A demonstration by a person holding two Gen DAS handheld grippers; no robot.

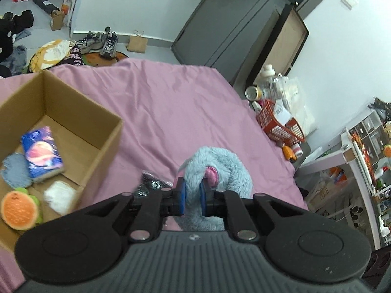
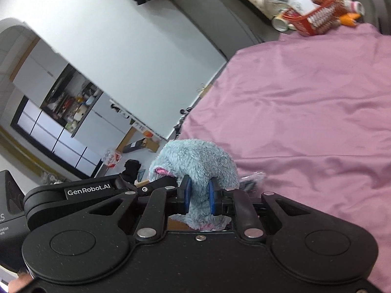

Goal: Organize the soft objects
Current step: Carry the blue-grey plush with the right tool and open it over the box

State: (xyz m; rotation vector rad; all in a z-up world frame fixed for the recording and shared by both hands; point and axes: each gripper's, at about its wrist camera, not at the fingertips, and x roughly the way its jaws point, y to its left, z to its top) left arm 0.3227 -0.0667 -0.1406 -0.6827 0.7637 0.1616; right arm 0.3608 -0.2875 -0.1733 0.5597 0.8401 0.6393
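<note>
Left gripper (image 1: 193, 196): pinching the blue plush toy (image 1: 217, 163) above the pink sheet (image 1: 171, 102).
Right gripper (image 2: 199, 196): clamped on the same toy.
Cardboard box (image 1: 107, 144): at 9 o'clock — holds several soft items.
Progress: partly done — toy not yet boxed.

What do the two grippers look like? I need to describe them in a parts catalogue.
Both the left gripper and the right gripper are matte black, with round side lobes, silver pivot pins and blue pads inside the jaws. The right view shows white "GenRobot.AI" lettering on the other gripper's side.
</note>
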